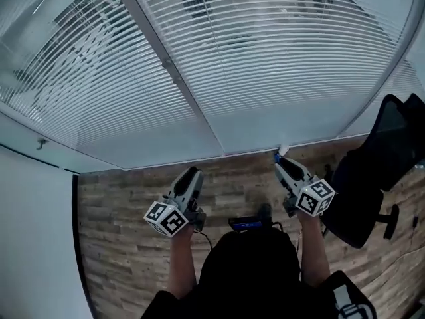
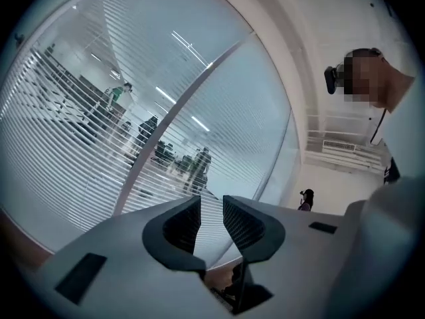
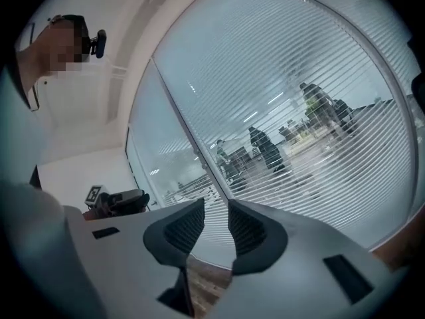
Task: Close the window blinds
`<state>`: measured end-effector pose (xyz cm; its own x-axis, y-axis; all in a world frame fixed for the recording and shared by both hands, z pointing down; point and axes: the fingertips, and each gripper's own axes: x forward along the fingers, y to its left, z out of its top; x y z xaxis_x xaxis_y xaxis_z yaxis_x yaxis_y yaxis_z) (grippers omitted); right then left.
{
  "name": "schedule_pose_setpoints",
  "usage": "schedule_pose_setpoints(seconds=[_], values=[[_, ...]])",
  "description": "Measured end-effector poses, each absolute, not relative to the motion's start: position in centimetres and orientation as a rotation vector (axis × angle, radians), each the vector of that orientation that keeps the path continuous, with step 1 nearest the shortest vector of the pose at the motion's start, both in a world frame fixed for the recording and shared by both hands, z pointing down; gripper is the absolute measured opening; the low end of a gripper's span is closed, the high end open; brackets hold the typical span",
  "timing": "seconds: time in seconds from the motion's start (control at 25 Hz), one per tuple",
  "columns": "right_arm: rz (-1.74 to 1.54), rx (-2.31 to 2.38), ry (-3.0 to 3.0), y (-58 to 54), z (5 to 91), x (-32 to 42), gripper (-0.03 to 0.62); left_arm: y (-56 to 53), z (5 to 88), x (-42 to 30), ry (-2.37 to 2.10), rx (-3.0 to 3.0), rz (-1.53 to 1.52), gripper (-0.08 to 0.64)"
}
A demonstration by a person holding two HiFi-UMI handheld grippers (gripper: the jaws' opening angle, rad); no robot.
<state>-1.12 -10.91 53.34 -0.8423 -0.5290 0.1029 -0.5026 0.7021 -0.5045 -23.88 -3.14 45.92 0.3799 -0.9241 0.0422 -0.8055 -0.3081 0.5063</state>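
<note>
White slatted blinds (image 1: 265, 58) hang over a glass wall ahead, split by a slanted white post (image 1: 176, 78). The slats are tilted apart, and people and desks behind the glass show through them in the left gripper view (image 2: 80, 131) and the right gripper view (image 3: 312, 111). My left gripper (image 1: 189, 178) (image 2: 212, 208) points level at the blinds and stands short of them, jaws apart with nothing between. My right gripper (image 1: 282, 159) (image 3: 216, 211) is held alongside it, slightly nearer the glass, open and empty too.
A black office chair (image 1: 378, 171) stands close on the right, beside my right arm. A white wall (image 1: 33, 231) bounds the left side. Wood-plank floor (image 1: 119, 244) runs up to the foot of the glass wall.
</note>
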Motion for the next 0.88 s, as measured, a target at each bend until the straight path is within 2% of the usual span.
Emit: schedule_pose_setpoints(seconds=[0.4, 0.88], values=[[-0.928, -0.878, 2.854, -15.0, 55.3, -0.6, 0.106, -8.7, 46.1, -24.8, -1.554, 2.135, -0.308, 0.115], [-0.838, -1.089, 2.884, -20.5, 52.8, -2.6, 0.106, -18.8, 45.6, -31.0, -1.592, 2.097, -0.441, 0.129]])
